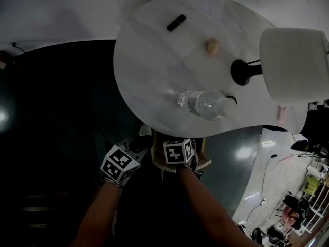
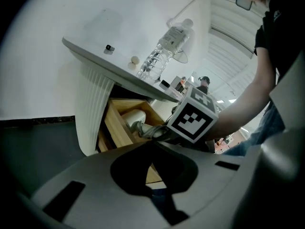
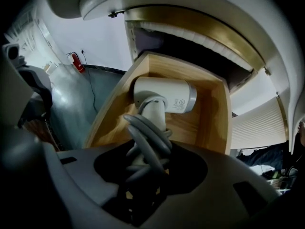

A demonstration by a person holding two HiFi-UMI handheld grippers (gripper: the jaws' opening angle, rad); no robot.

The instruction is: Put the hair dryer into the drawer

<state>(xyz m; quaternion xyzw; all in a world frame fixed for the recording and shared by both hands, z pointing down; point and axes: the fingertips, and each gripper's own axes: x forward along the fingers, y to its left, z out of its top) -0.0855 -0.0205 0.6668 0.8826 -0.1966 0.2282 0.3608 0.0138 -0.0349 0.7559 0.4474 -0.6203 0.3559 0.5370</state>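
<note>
The white hair dryer lies inside the open wooden drawer, head toward the back, its grey cord bundled along the handle. My right gripper is shut on the handle and cord, low at the drawer's front. In the left gripper view the hair dryer shows in the drawer under the tabletop. My left gripper hangs just outside the drawer, nothing between its jaws, and their state is hidden. In the head view both grippers, left and right, sit under the table's near edge.
The white oval table overhangs the drawer. On it lie a clear plastic bottle, a small black item, a beige lump and a lamp with a black base. Dark floor lies to the left.
</note>
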